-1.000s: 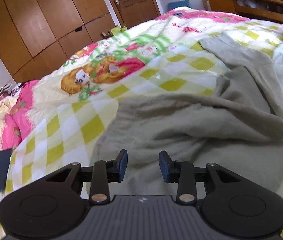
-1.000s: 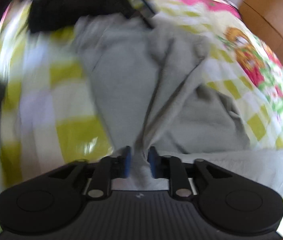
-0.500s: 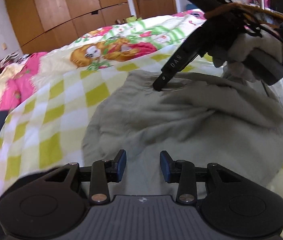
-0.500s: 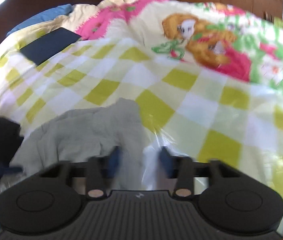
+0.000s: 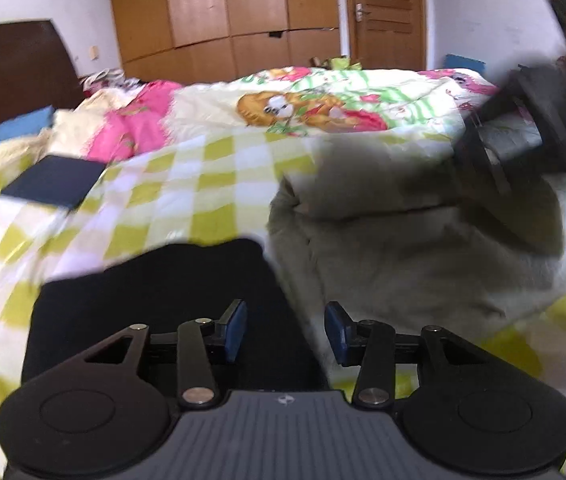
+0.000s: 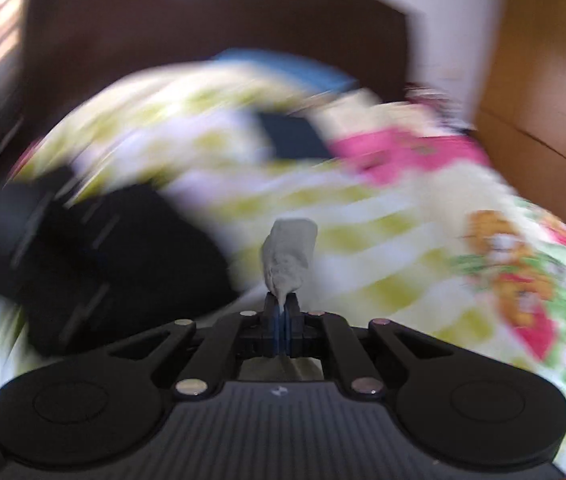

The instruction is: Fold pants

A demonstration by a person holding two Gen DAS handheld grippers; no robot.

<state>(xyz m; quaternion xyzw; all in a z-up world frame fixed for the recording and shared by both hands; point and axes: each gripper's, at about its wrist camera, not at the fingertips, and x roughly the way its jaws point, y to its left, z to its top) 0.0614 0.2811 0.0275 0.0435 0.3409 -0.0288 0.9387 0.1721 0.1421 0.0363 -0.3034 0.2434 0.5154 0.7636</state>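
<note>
The grey pants (image 5: pixel 403 248) lie bunched on the checked bedspread (image 5: pixel 203 184), right of centre in the left wrist view. My left gripper (image 5: pixel 286 332) hovers at their near left edge, its jaws opening with nothing gripped between them. A black garment (image 5: pixel 155 304) lies under its left finger. My right gripper (image 6: pixel 281 312) is shut on a fold of the grey pants (image 6: pixel 289 256), which sticks up past its pads. That right gripper (image 5: pixel 523 148) shows blurred over the pants' far right side.
A dark flat rectangular object (image 5: pixel 53 180) rests on the bedspread at the left. A dark wooden headboard (image 5: pixel 11 72) and wooden wardrobes (image 5: pixel 227 20) stand beyond the bed. The black garment (image 6: pixel 115 256) fills the left of the blurred right wrist view.
My right gripper closed on a fold of the pants and swung toward the headboard. My left gripper slid left to the pants' edge, over a black garment, and its jaws widened.
</note>
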